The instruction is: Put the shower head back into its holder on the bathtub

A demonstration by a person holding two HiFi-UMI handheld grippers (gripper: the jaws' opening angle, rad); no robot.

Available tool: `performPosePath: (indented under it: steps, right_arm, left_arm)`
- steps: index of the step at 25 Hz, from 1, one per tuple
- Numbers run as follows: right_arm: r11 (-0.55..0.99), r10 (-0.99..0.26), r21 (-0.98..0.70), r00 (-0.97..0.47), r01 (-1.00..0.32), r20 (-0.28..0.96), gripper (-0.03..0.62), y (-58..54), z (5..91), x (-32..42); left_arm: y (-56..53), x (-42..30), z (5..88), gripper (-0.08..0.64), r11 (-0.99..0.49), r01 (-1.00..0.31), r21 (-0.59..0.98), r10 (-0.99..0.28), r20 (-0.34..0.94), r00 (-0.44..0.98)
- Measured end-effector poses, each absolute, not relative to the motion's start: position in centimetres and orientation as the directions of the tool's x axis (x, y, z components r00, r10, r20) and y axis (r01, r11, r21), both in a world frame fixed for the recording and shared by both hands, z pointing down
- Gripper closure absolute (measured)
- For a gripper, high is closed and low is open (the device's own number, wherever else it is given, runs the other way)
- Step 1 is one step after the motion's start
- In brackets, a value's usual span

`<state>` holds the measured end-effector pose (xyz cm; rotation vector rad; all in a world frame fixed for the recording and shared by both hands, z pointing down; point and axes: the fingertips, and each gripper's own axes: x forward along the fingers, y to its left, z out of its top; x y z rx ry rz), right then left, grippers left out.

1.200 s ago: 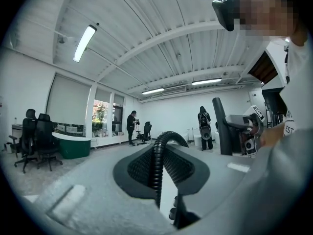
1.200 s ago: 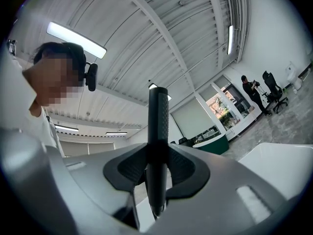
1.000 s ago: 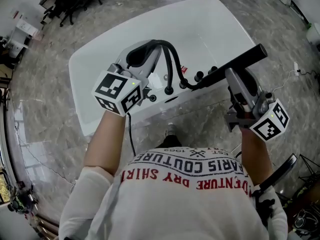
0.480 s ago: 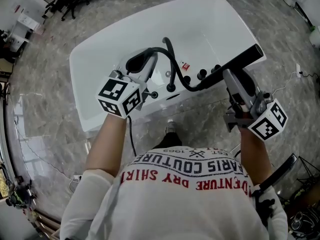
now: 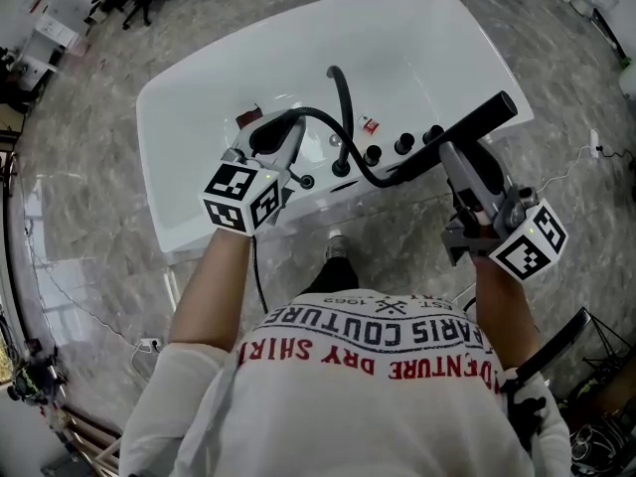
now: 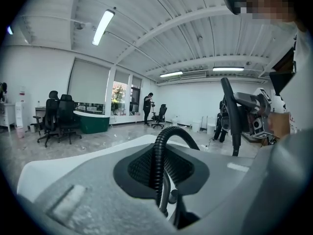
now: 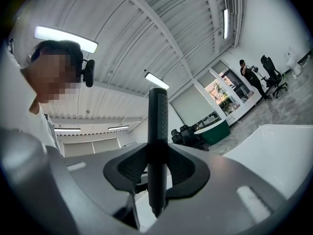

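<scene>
Jaws grip hose (image 6: 157, 160) and shower head (image 7: 157, 131); holder indiscernible.

Glossy grey marbled stone floor (image 5: 89, 177) all round. Cluster of black wheeled office chairs (image 6: 57, 117) at far left, just beside a green-fronted counter with a white top (image 6: 91, 121). Beyond, near bright windows, a distant standing person in dark clothes (image 6: 147, 106). Long lit fluorescent ceiling tube (image 6: 103, 26) overhead. Thin white cable (image 5: 576, 162) lying across the floor at right. Low pale shapes (image 6: 210, 128) by the far wall, perhaps bins.
</scene>
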<state>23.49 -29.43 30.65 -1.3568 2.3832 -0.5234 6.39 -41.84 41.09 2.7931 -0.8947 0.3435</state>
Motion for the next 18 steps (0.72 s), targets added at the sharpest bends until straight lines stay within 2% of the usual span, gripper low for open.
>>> performPosePath:
  steps: [18]
  right_arm:
    - [0.470, -0.848, -0.534, -0.527, -0.703, -0.053, 0.469, -30.0, 34.7, 20.9]
  left_arm:
    - [-41.3, 1.6, 50.6, 0.518, -0.729, -0.667, 0.153, -0.555, 0.437, 0.707]
